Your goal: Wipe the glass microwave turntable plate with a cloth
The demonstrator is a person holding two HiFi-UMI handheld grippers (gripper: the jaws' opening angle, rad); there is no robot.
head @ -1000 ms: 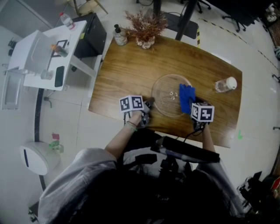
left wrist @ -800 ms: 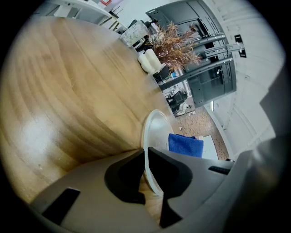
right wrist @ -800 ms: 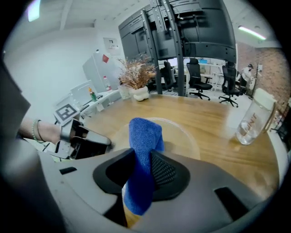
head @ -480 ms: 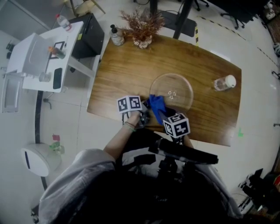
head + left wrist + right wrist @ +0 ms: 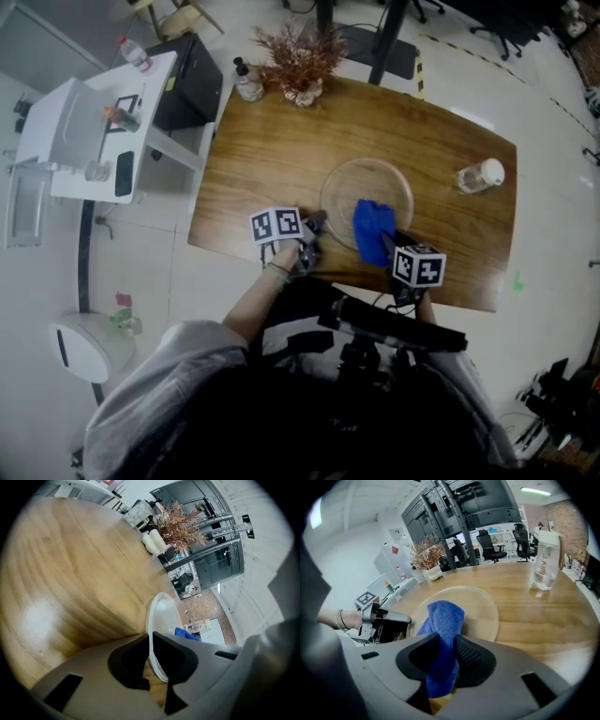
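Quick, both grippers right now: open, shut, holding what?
Left gripper: jaws closed on the rim of the round clear glass turntable plate.
Right gripper: jaws closed on the blue cloth, draped onto that plate.

Wooden table (image 5: 272,150): glass plate (image 5: 349,183), bottle (image 5: 478,176), dried plant (image 5: 302,54), perhaps dispenser (image 5: 247,81).

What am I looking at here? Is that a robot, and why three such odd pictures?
No robot: a person holds hand tongs in each hand. One picture looks down from a camera on the person's head; the two round ones come from cameras riding on the tongs. On the wooden table stand a glass plate, a clear bottle, a dried plant and a pump bottle. The left tongs pinch the plate's rim; the right tongs grip a blue cloth over the plate.
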